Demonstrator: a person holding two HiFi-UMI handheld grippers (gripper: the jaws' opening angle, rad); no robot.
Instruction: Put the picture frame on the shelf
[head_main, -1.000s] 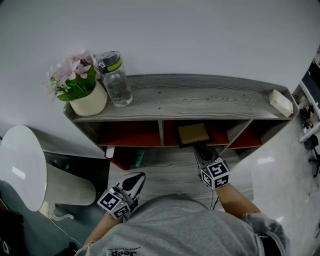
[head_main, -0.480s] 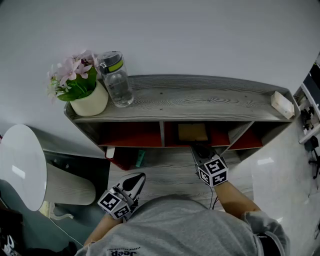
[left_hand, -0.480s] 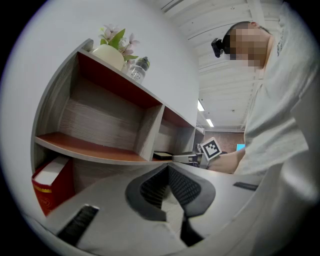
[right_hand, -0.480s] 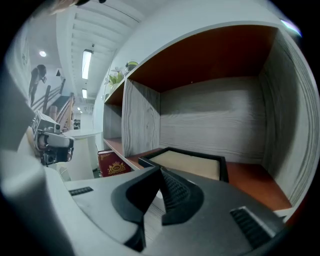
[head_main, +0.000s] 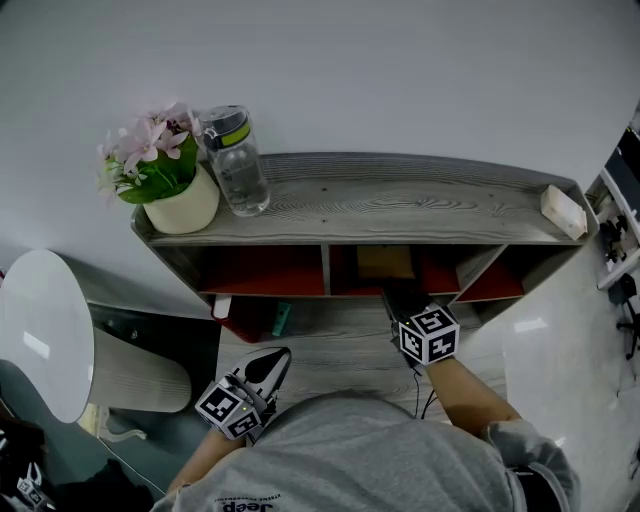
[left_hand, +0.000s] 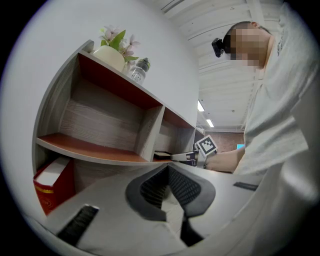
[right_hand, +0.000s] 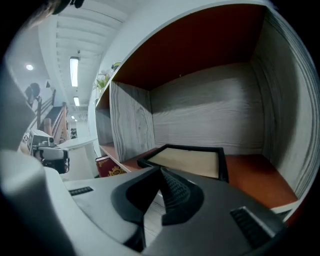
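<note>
Picture frame (right_hand: 187, 162) lies flat in the shelf's (head_main: 400, 200) middle compartment; our right gripper (right_hand: 160, 171), closed, meets its near edge; our left gripper (left_hand: 168, 167) is closed, empty.

Dim even light; fisheye warp, dark corners.

picture frame (right_hand: 187, 161) flat inside shelf (head_main: 400, 200)

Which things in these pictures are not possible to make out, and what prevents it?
- Picture frame, head view: mostly hidden under the shelf's top board.
- Frame's near edge, right gripper view: partly covered by the shut right gripper, so contact cannot be told.
- Pale block, head view: too small to identify.
- Red box, left gripper view: print too small to read.
</note>
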